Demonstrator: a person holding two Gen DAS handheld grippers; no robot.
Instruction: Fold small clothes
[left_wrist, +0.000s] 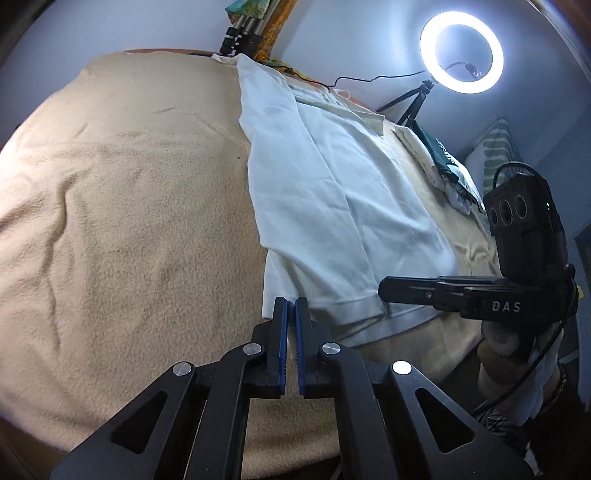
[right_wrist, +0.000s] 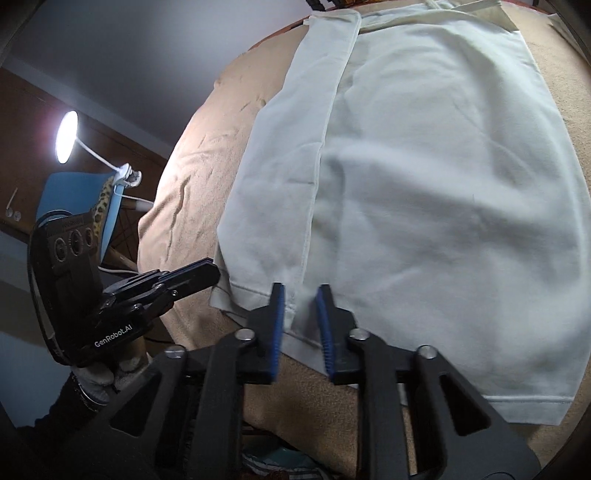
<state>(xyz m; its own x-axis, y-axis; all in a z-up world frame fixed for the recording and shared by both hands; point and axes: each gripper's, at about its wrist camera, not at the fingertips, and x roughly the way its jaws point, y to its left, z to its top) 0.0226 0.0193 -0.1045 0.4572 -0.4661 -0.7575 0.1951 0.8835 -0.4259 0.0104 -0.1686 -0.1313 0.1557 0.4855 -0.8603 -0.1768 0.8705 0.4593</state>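
I see a tan fleece blanket (left_wrist: 122, 206) covering the work surface. Beyond its far edge a lit ring light (left_wrist: 461, 51) stands on a small black tripod (left_wrist: 410, 107). Off the blanket's left side, a round desk lamp (right_wrist: 66, 136) glows above a blue chair (right_wrist: 77, 195).

White garment (right_wrist: 424, 192) flat, side folded in

Black linkage frames, silver rivets, blue ribbed fingers (right_wrist: 276, 321), white "GenRobot.AI" lettering.
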